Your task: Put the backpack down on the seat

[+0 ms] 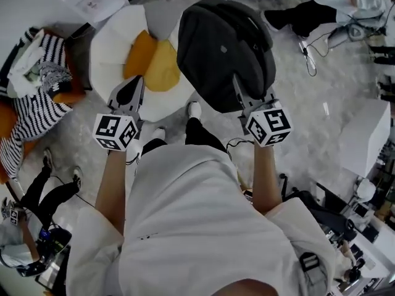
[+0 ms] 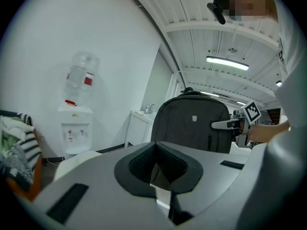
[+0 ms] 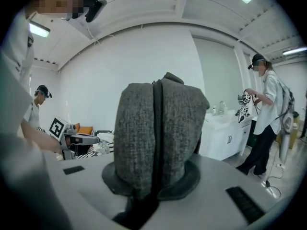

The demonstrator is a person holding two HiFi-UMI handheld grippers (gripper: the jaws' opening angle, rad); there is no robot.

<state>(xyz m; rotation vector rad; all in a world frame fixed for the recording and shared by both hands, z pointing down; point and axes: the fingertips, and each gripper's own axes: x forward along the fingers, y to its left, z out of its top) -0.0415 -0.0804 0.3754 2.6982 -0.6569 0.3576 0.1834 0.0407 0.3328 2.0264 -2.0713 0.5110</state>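
A dark grey backpack (image 1: 225, 42) hangs in the air above the right side of the seat (image 1: 111, 48), a white fried-egg-shaped cushion with a yellow middle. My right gripper (image 1: 242, 97) is shut on the backpack's lower edge. In the right gripper view the grey fabric (image 3: 158, 123) stands upright, clamped between the jaws of that gripper (image 3: 154, 190). My left gripper (image 1: 131, 90) is beside it over the seat's near edge, shut and holding nothing. The left gripper view looks past its own jaws (image 2: 160, 178) at the backpack (image 2: 194, 123), with the right gripper (image 2: 230, 124) on it.
An orange chair with striped cloth (image 1: 34, 97) stands at the left. A water dispenser (image 2: 76, 123) is by the wall. A white box (image 1: 367, 134) sits at the right. People stand or sit around, one by a white counter (image 3: 223, 133). Cables lie on the floor.
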